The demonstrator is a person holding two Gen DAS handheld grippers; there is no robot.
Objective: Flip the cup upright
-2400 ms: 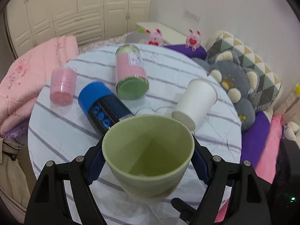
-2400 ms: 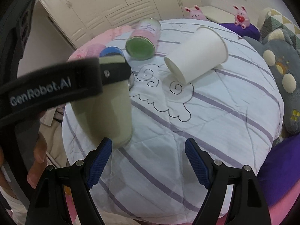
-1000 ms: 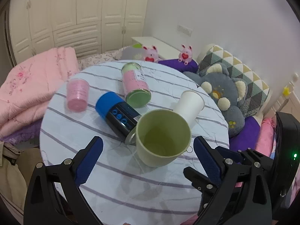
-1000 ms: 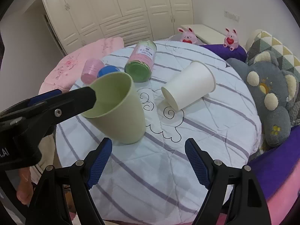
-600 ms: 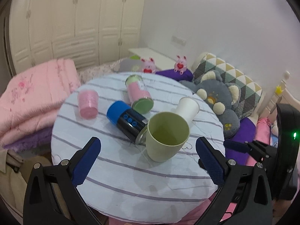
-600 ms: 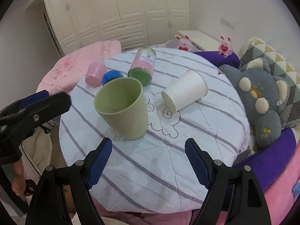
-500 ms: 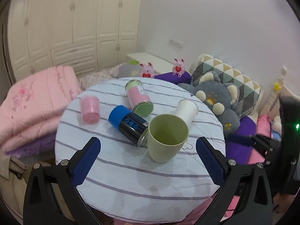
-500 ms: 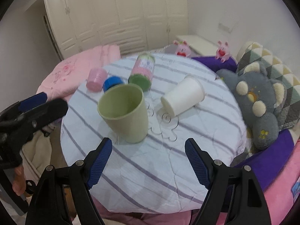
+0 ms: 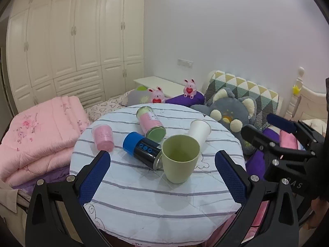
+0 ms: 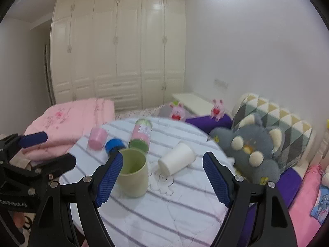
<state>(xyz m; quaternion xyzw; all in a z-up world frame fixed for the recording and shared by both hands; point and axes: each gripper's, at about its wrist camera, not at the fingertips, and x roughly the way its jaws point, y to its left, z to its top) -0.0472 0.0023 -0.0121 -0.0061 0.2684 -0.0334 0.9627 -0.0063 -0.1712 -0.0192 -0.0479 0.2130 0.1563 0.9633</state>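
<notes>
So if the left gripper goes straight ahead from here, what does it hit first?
Probably the upright pale green plastic cup, centred between the open left gripper fingers; the blue-capped black bottle lying beside it sits slightly left. Depth is uncertain.

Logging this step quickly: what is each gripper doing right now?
Left gripper: open, holding nothing; the green cup stands upright on the table.
Right gripper: open, holding nothing.

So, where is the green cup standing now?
In the left wrist view the green cup stands upright near the middle of the round table, just right of the lying blue-capped bottle and in front of the tipped white paper cup.
</notes>
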